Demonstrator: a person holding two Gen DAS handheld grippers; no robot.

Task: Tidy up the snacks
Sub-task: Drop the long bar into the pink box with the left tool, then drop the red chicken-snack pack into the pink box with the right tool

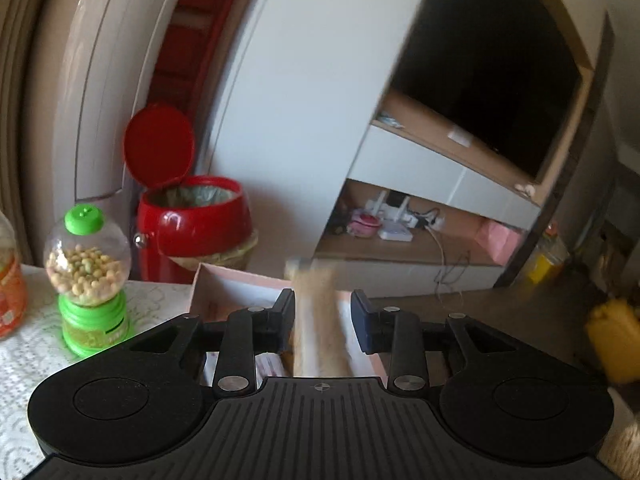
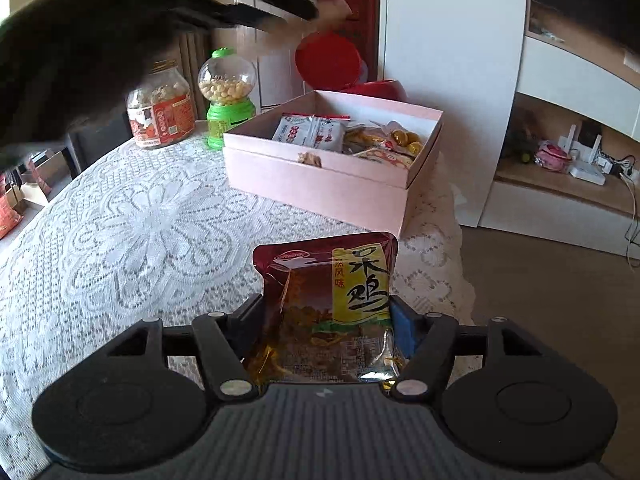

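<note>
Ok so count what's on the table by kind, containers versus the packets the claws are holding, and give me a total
Jars and dispensers: 2, the orange-label jar and the green candy dispenser.
Boxes: 1, the pink box.
Packets held in claws: 2, the red chicken packet and a blurred tan packet.
Total: 5.

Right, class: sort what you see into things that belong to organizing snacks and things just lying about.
Job: pink cardboard box; dark red foil chicken snack packet in right tool; blurred tan snack at left tool.
Lying about: green-capped candy dispenser; red lidded bin.

White wall panel [image 2: 452,80], wood-and-white shelving unit [image 2: 576,92], brown floor [image 2: 552,300], lace-covered table [image 2: 132,232], daylight
</note>
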